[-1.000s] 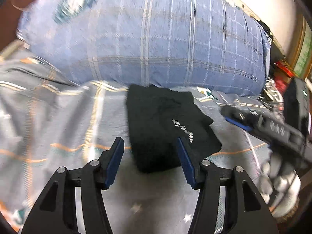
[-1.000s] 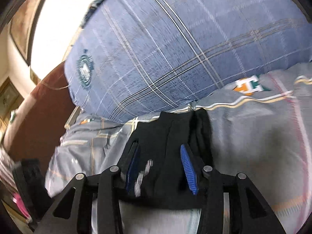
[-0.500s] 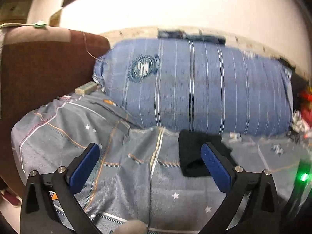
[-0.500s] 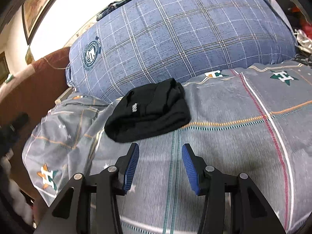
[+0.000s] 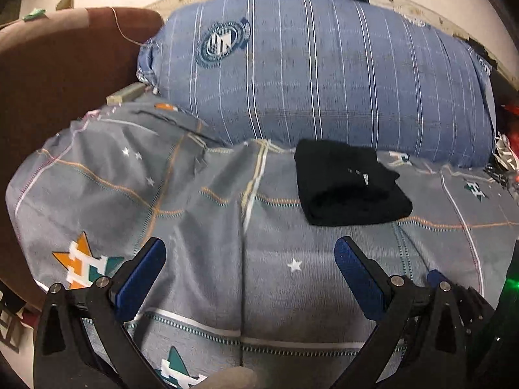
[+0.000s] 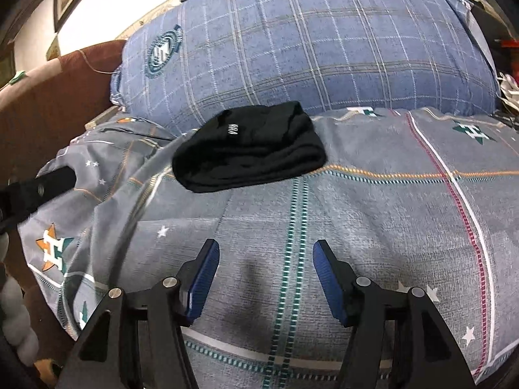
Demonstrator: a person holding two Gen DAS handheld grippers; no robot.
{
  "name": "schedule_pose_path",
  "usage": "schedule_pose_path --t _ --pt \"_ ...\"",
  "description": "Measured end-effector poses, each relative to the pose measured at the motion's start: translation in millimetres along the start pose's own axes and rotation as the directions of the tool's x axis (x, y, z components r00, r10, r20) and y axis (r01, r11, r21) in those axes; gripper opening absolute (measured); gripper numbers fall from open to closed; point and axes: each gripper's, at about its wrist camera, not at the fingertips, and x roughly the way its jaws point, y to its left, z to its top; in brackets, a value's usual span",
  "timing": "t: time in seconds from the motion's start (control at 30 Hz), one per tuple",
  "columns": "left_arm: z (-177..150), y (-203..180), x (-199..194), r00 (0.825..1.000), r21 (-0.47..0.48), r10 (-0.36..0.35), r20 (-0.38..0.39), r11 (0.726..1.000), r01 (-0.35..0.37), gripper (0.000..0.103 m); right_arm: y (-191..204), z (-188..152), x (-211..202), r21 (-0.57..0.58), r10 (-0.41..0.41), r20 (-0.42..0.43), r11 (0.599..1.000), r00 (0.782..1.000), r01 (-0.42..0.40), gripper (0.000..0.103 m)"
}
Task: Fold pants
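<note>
The black pants [image 5: 352,183] lie folded into a small thick bundle on the grey bedsheet [image 5: 211,227], right against the big blue plaid pillow [image 5: 324,74]. They also show in the right wrist view [image 6: 249,149], with a small white logo on top. My left gripper [image 5: 249,265] is wide open and empty, well back from the bundle. My right gripper [image 6: 265,267] is open and empty, also back from the bundle. The left gripper's body [image 6: 35,191] shows at the left edge of the right wrist view.
A brown headboard or sofa arm [image 5: 65,74] rises at the left. Clutter [image 5: 506,159] lies at the far right past the pillow. The sheet is rumpled at the left [image 5: 181,136]. The bed's near edge runs just under my grippers.
Both grippers have pulled back and away from the folded pants, which stay by the pillow. The left jaws opened wide; the right jaws opened a little more.
</note>
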Motion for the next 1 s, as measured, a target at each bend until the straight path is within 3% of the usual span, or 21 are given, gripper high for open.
schedule_pose_path --t 1.0 --pt "-17 -13 35 0.980 -0.001 -0.122 -0.158 0.992 0.123 0.103 -12 1 14 -0.024 -0.083 -0.010 0.996 0.997 0.083 0.064"
